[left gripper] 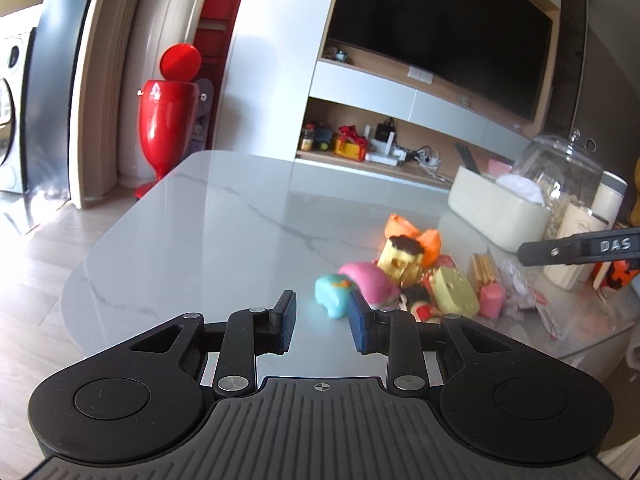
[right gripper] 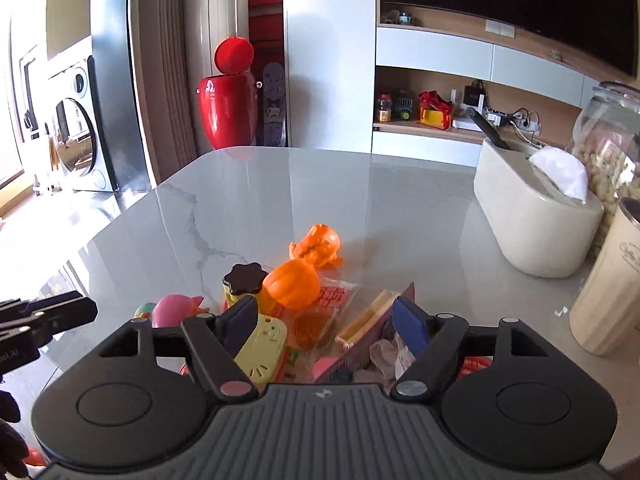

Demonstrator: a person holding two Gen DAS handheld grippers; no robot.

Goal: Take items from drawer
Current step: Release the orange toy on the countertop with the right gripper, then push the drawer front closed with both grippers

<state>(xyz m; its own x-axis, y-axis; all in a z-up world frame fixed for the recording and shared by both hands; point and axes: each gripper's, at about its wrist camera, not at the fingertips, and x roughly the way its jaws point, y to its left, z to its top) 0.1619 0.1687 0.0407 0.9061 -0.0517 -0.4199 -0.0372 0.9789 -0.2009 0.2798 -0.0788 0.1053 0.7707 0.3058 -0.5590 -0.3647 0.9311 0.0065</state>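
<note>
A: Nearest in the left wrist view is the left gripper (left gripper: 322,320), jaws partly apart with only bare tabletop between the blue pads (left gripper: 286,326). It grips nothing.

B: And the right gripper (right gripper: 324,322)?

A: Spread wide, tilted down over the toys. Its pads (right gripper: 410,324) touch none of them; they hang above the heap. The left pad sits over a yellow piece (right gripper: 262,350), the right one over crumpled wrappers (right gripper: 386,354).

B: What do the items look like?

A: Small, bright things heaped on the marble table (left gripper: 180,240). From near to far in the right wrist view: the yellow piece with slots, a clear packet of biscuit sticks (right gripper: 370,316), a pink toy (right gripper: 172,310), a yellow jar with a dark scalloped lid (right gripper: 244,280), then two clear orange figures (right gripper: 316,244), one behind the other. The left wrist view adds a teal toy (left gripper: 334,294) just beside the pink one, and a pink cylinder (left gripper: 492,300).

B: Anything beyond?

A: To the right stands a cream tissue box (right gripper: 532,224), then a glass jar (right gripper: 608,152) of nuts. Far off stands a red bin (right gripper: 230,108).
</note>
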